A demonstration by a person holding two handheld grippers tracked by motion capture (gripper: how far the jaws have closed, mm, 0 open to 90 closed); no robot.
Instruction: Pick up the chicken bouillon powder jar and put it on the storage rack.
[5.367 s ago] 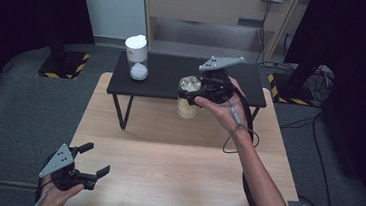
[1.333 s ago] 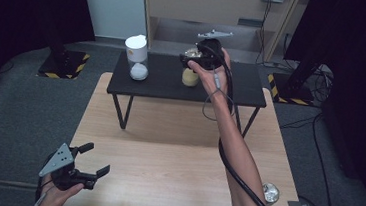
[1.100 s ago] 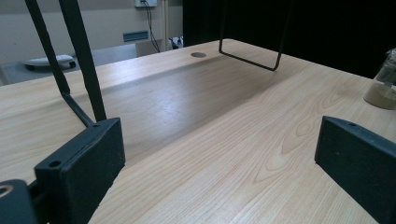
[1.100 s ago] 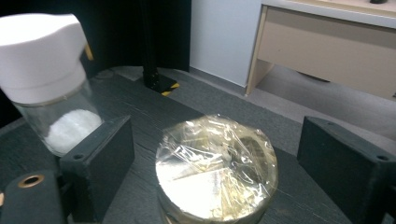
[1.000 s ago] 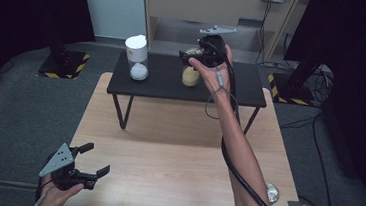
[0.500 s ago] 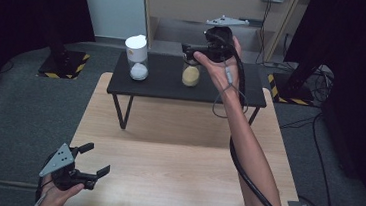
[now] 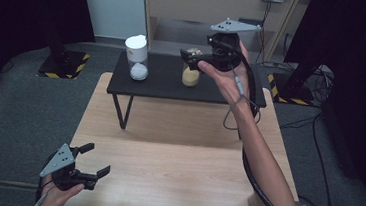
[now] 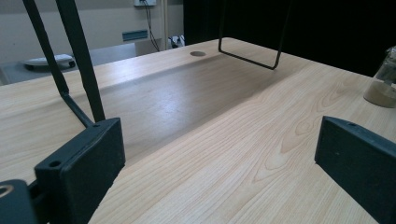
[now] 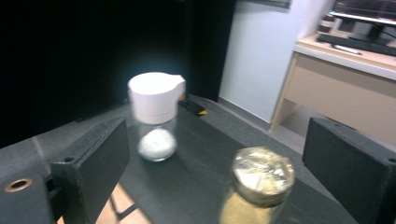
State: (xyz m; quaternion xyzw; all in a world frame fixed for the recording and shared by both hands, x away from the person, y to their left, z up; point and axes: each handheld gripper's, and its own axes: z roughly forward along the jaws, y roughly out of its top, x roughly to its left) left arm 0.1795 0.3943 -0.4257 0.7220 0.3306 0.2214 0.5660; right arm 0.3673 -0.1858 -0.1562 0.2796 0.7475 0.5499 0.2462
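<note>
Upright, the gold-lidded jar [image 7: 190, 73] stands on the black shelf [image 7: 163, 78] (lid up), right gripper [image 7: 191, 58] jaws apart, just opening.

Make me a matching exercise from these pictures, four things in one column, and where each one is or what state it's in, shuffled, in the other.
1. gold-lidded jar
2. white-lidded jar
3. right gripper
4. left gripper

A. low over the wooden table, near corner
B. jaws open, nothing held, above the black shelf
C. white contents, shelf's left part
D. yellowish contents, shelf's middle

Pairs: 1-D, 2-C, 3-B, 4-A
</note>
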